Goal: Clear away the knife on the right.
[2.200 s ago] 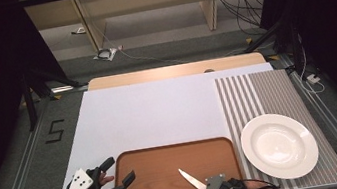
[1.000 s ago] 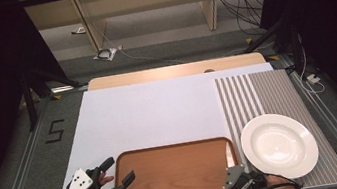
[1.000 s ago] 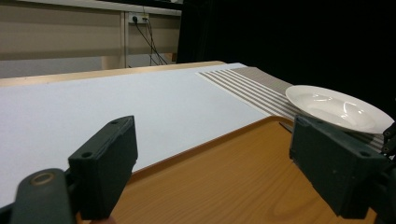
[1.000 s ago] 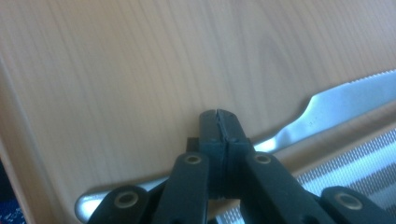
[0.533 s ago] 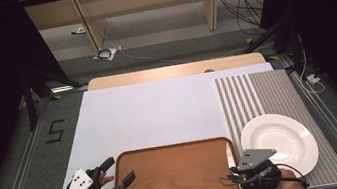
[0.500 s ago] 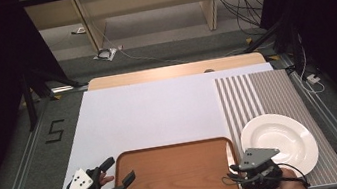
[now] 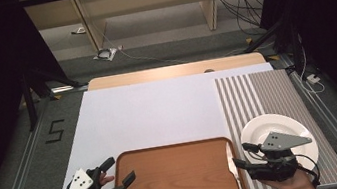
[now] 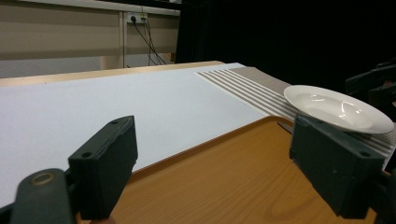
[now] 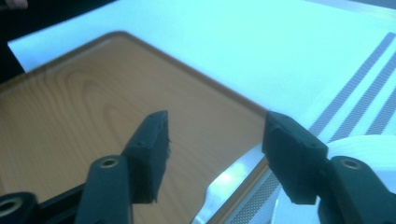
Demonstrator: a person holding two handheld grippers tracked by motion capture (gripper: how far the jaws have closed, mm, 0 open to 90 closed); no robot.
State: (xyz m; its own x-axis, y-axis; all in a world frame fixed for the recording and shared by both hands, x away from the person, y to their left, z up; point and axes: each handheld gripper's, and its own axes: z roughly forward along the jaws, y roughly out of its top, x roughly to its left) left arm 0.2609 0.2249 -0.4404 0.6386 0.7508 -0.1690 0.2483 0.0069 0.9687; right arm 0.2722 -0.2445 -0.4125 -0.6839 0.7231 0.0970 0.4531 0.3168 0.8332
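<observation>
Along the right edge of the wooden tray (image 7: 176, 179), a knife (image 7: 233, 163) lies between the tray and the white plate (image 7: 262, 128), its blade resting on the striped placemat (image 7: 267, 95). Your right gripper (image 7: 242, 155) hovers just above it; its jaws have just been opening and stand spread with nothing pinched between them. Your left gripper (image 7: 119, 171) sits at the tray's left edge, jaws wide apart over the wood, holding nothing.

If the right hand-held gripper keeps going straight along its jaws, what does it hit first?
Probably the knife lying along the wooden tray's right edge, just below the open right hand-held gripper; the tray after that. Depth is unclear.
</observation>
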